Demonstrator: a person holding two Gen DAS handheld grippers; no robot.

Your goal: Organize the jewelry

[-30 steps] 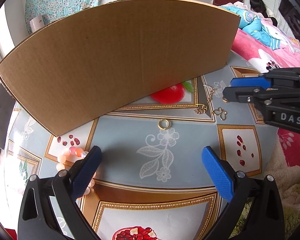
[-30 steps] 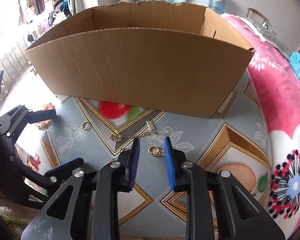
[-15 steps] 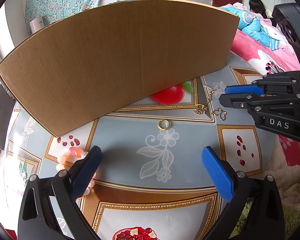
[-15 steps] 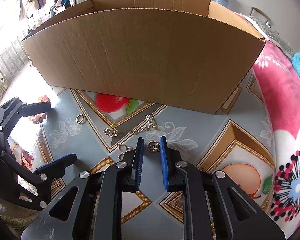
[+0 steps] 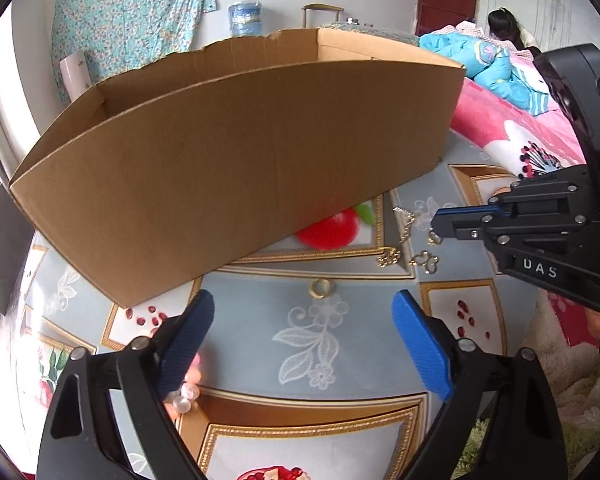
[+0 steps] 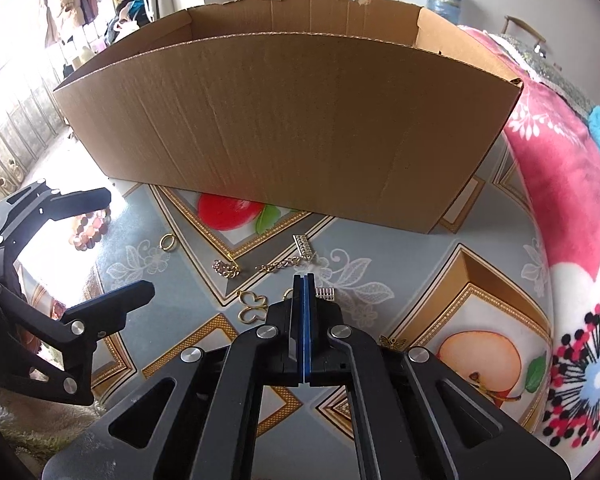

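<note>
My right gripper [image 6: 304, 280] is shut on a small gold ring with a stone strip [image 6: 325, 293], whose ends stick out either side of the pads; it also shows in the left wrist view [image 5: 440, 226], with the ring [image 5: 434, 239] hanging at its tip. On the patterned tablecloth lie a gold chain bracelet [image 6: 284, 266], a gold butterfly charm [image 6: 252, 306] and a plain gold ring [image 6: 168, 242], which the left wrist view shows too [image 5: 322, 289]. My left gripper [image 5: 302, 344] is open and empty, low over the cloth before the plain ring. A bead bracelet [image 6: 90, 230] lies at the left.
A large open cardboard box [image 6: 284, 120] stands behind the jewelry, also in the left wrist view [image 5: 228, 152]. A pink floral blanket [image 6: 560, 200] lies on the right. A small gold charm [image 6: 392, 343] lies by my right gripper's arm.
My right gripper closed from a narrow gap to shut on the ring and lifted slightly. My left gripper rose and pulled back a little, still open.
</note>
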